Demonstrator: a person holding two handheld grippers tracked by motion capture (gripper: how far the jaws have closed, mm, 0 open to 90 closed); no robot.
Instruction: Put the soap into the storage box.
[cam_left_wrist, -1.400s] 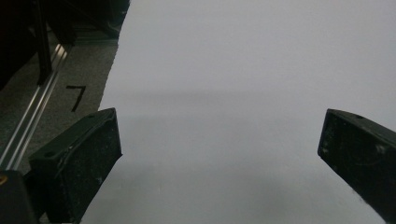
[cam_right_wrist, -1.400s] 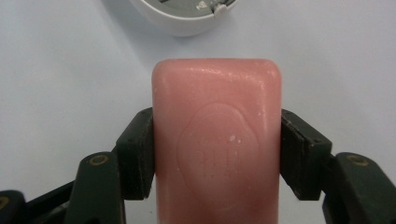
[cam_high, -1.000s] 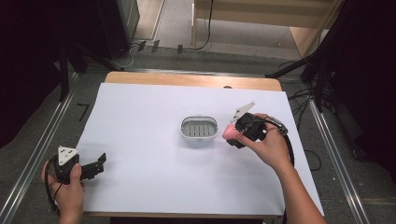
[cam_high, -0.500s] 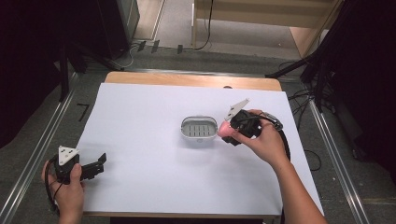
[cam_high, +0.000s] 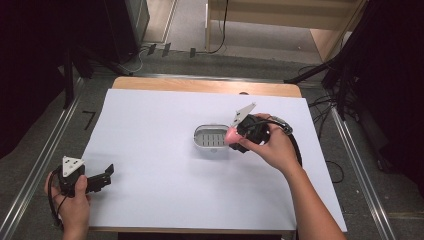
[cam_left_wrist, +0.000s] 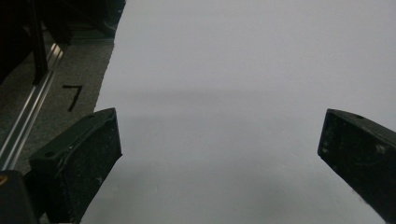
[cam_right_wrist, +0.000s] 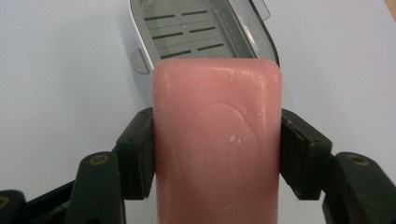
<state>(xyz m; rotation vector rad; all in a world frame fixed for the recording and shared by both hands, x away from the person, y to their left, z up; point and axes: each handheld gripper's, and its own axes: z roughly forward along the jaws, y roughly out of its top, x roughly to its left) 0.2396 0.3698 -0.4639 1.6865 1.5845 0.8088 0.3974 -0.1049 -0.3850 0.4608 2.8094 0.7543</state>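
Note:
A pink bar of soap (cam_right_wrist: 217, 140) with an embossed oval sits clamped between the two black jaws of my right gripper (cam_right_wrist: 217, 154). In the high view that right gripper (cam_high: 239, 136) holds the soap (cam_high: 231, 135) at the right rim of a small grey soap dish (cam_high: 209, 138) with slotted floor, near the table's middle. From the right gripper view, the dish (cam_right_wrist: 196, 30) lies just beyond the soap. My left gripper (cam_high: 102, 176) rests at the table's front left, open, with bare white surface between its jaws (cam_left_wrist: 219, 154).
A white sheet covers the table (cam_high: 160, 150), with a wooden strip along the far edge (cam_high: 200, 86). Metal rails (cam_high: 35, 170) run along the floor on both sides. Cables lie on the floor to the right (cam_high: 325, 102).
My right gripper has carried the soap leftward, from just right of the dish up to its right rim. The left gripper has stayed put.

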